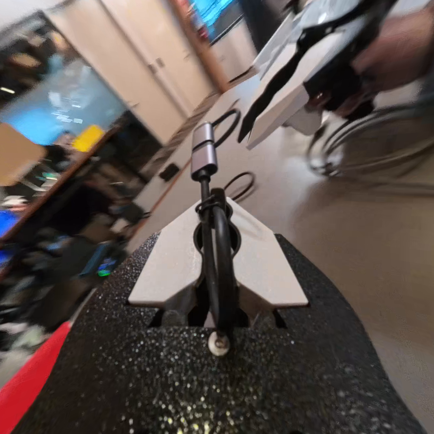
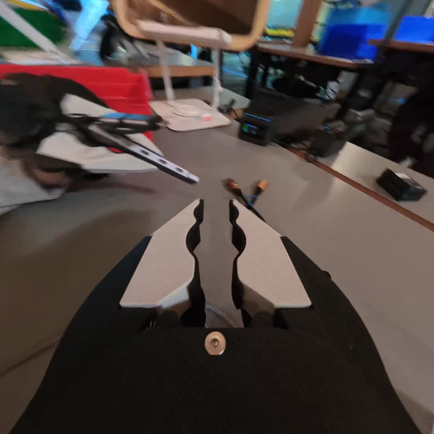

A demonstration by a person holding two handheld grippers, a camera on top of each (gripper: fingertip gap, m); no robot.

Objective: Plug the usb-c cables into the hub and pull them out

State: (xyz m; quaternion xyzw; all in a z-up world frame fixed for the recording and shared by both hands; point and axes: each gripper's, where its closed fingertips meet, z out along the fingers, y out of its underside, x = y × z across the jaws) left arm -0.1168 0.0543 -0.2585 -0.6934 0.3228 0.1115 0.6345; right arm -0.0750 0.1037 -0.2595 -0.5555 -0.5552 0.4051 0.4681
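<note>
Left gripper (image 1: 215, 199): fingers closed on the hub's black lead; hub held off the table.
Hub (image 1: 202, 151): grey, slim, jutting past the fingertips, ports visible along one side (image 2: 162, 162).
Right gripper (image 2: 216, 203): fingers parted, nothing between them, above the table (image 2: 328, 246).
Cables (image 2: 246, 190): two orange-ended plugs lying on the table just ahead of the right fingertips.
Background: blurred.

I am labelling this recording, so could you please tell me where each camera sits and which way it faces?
Left wrist view: on the left gripper, looking along its fingers shut on the hub and its cable, over the table.
Right wrist view: on the open right gripper, facing two orange-tipped cables.
Shared: each shows the other gripper; hub and table.
</note>
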